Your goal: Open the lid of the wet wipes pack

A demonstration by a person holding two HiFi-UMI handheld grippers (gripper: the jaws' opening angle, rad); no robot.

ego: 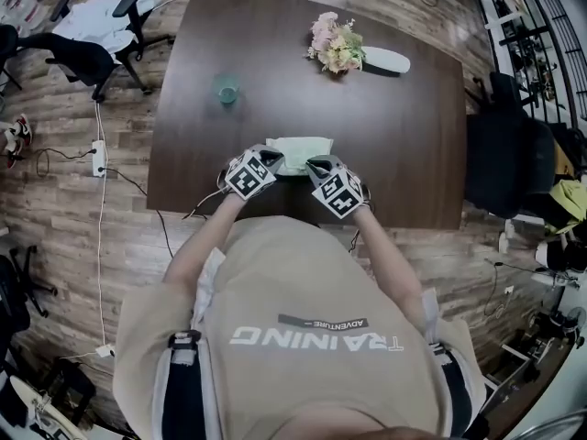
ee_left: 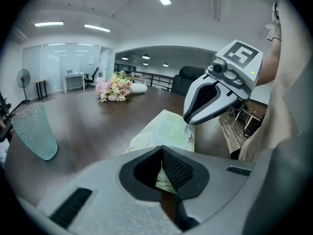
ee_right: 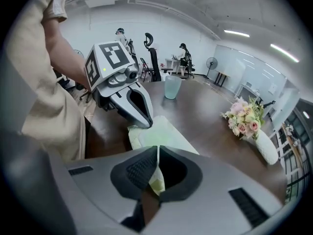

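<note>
The pack [ego: 298, 152] lies flat on the table [ego: 404, 136], close to its 6 o'clock edge, right in front of the person. The left gripper [ego: 273, 160] hangs over the pack's 8 o'clock corner and the right gripper [ego: 313, 164] over its 4 o'clock corner. Both tilt down, and I can't quite tell whether their tips touch it. Each has its jaws pinched together, gripping nothing. From the pack, a cup [ego: 227, 90] stands at 10 o'clock and flowers [ego: 336, 46] lie at 1 o'clock, both well apart from it
</note>
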